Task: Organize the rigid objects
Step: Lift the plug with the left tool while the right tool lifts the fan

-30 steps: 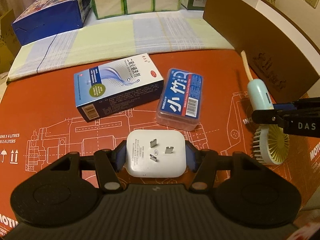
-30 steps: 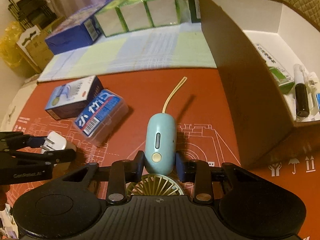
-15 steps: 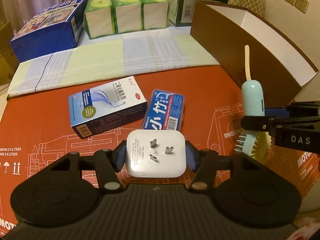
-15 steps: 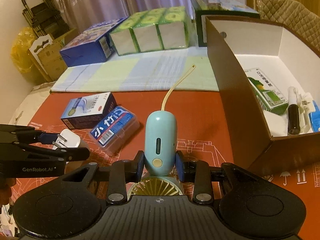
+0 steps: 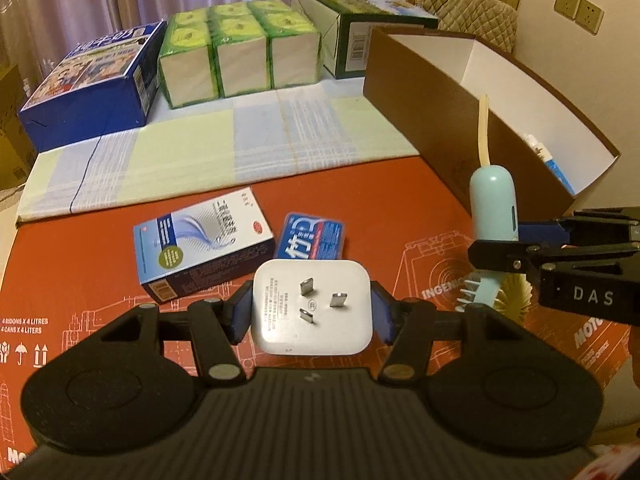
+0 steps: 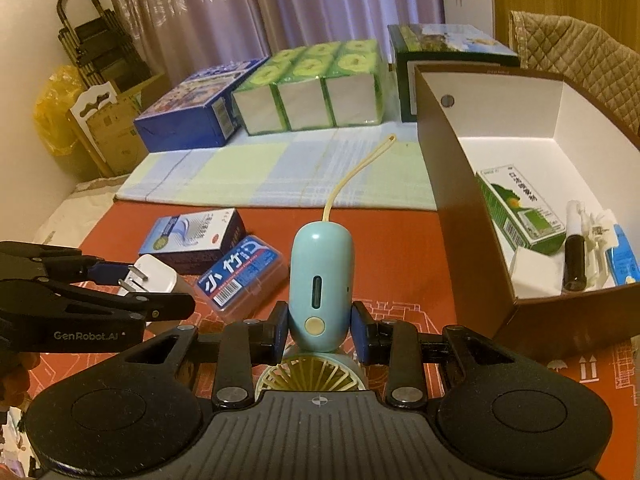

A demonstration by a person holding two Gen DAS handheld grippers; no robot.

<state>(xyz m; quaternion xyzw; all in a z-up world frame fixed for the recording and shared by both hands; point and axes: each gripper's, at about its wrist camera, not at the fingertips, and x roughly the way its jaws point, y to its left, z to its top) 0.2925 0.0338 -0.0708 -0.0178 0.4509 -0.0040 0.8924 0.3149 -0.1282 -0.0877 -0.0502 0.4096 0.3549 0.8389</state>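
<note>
**Both tongs loaded above the tabletop**

We hold the left tongs (image 5: 312, 314) clamped on a white plug adapter (image 5: 313, 307), its blue pads pressing the adapter's two sides and its three metal prongs facing up toward the camera. From the right wrist view we see the same adapter (image 6: 154, 278) held clear of the red mat (image 6: 396, 240), the left tongs (image 6: 128, 284) reaching in from the left edge.

Our right tongs (image 6: 319, 330) grip a pale blue hand fan (image 6: 321, 286) by its handle, narrow around it, the pads on either side. The handle points away from us, with a yellow strap (image 6: 356, 176) curling up from its far end; the fan's yellow head (image 6: 310, 376) sits below the pads, close to the camera. In the left wrist view the fan (image 5: 494, 212) stands upright in the right tongs (image 5: 496, 250), just beside the brown box (image 5: 432, 120).

That box (image 6: 460, 216) is open, white inside, and holds a green carton (image 6: 520, 212), a black-and-white tube (image 6: 576, 256) and a blue packet (image 6: 624, 256) against its near wall.

On the mat lie a blue-and-white carton (image 5: 204, 244) and, touching it, a clear case with a blue label (image 5: 314, 236). Beyond the mat we see a checked cloth (image 5: 224, 152), then a blue box (image 5: 92, 84), green packs (image 5: 240, 52) and a dark green box (image 5: 360, 28) in a row.
</note>
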